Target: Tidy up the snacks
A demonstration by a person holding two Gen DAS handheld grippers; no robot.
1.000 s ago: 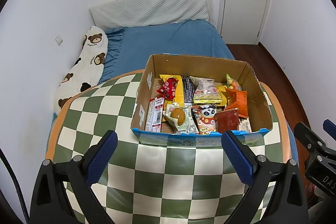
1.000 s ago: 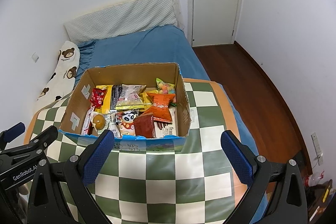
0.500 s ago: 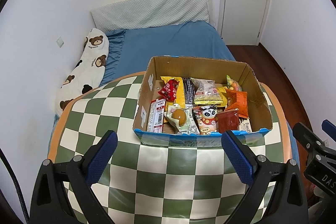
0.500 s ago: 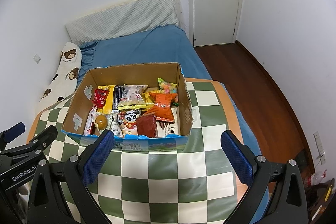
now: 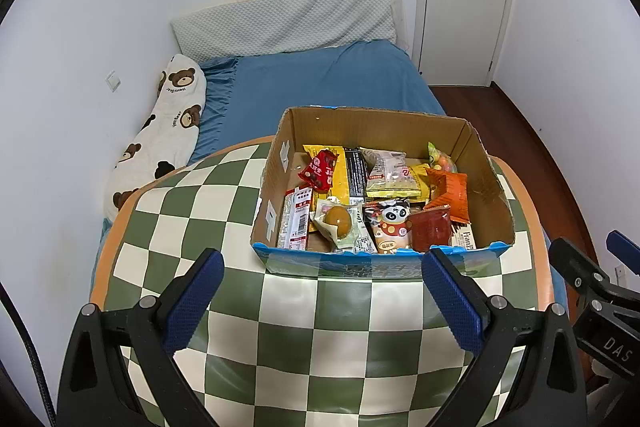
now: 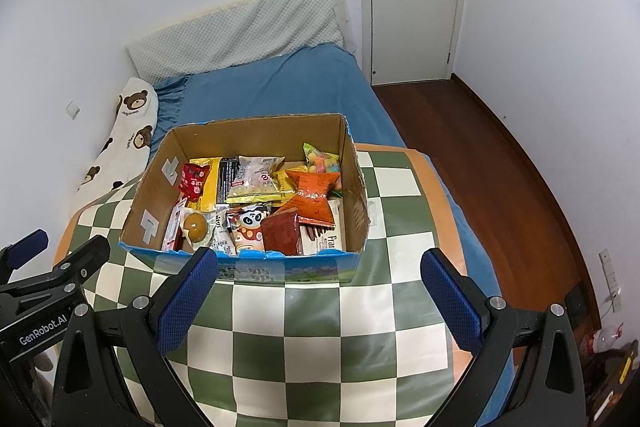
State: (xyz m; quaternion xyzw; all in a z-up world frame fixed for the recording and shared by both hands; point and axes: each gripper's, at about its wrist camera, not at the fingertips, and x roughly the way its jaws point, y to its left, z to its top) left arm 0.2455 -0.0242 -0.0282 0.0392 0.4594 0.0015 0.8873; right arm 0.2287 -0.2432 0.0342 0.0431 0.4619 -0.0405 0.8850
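the left tool [image 5: 322, 291] is held wide, with nothing between its blue-padded fingers [image 5: 192, 301], and the right tool [image 6: 320, 291] is likewise spread wide and empty. both are poised above the checkered counter [image 5: 280, 339], just short of the near wall of a cardboard box [image 5: 276, 199] that is set ahead of them.

from the left tool, the box is seen straight ahead and slightly to the right; from the right tool, it is seen ahead and to the left. the snacks are packed inside it: a red packet [image 5: 320, 171] at the far left, a panda-printed packet [image 5: 390, 225] near the front middle, a clear-wrapped round yellow snack [image 5: 338, 221] just left of it, a dark red pouch [image 5: 430, 229] just right of it, and an orange bag [image 6: 314, 195] toward the right side. a bag of coloured candies [image 6: 322, 159] is lodged at the far right corner.

beyond the counter, a bed with a blue sheet [image 5: 320, 83] and a bear-print pillow [image 5: 168, 131] are seen.
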